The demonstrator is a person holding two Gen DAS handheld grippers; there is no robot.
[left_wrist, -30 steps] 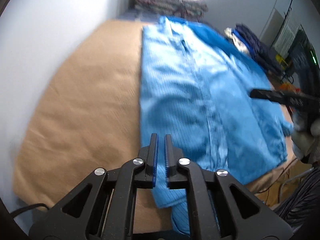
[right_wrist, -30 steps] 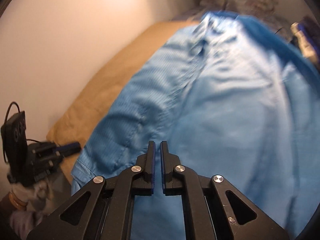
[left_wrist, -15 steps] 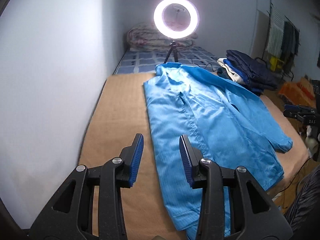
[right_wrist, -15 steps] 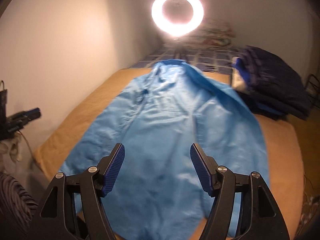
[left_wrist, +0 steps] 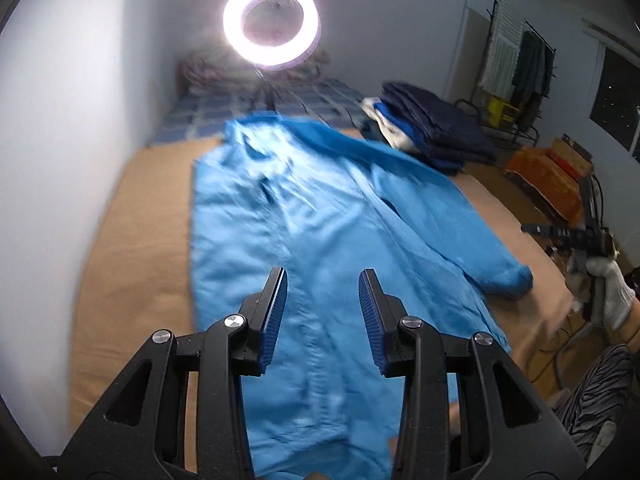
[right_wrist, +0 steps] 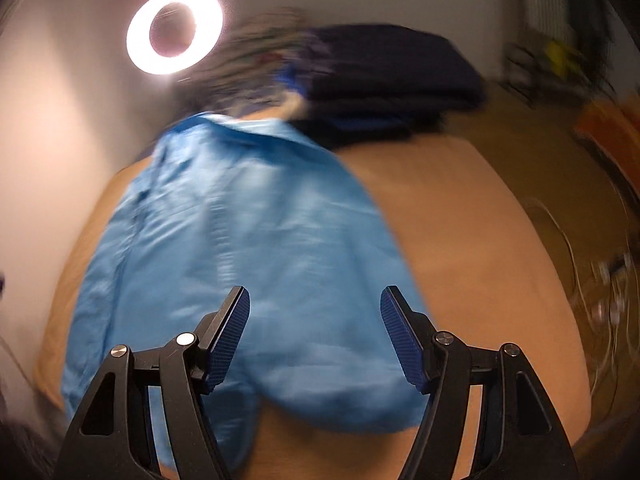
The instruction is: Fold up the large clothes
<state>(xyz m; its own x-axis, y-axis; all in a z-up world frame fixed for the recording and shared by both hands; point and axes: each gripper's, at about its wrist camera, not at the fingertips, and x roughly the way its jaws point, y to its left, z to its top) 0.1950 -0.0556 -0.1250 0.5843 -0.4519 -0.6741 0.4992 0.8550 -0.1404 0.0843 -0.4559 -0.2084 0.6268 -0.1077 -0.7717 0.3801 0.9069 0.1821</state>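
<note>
Blue garment [left_wrist: 320, 216] lying flat on the tan bed cover [left_wrist: 132, 248], long axis running near to far, below both the left gripper [left_wrist: 323, 312] and right gripper [right_wrist: 315, 336], jaws released and empty, the right gripper over its near-right sleeve end.

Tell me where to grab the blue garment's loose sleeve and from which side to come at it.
Grip the sleeve's cuff end, probably best from the open tan bed on its outer side. The sleeve lies along the blue garment, its rounded end past the body's edge, so jaws could slide over it there without catching other layers. The right gripper stands open nearby.
</note>
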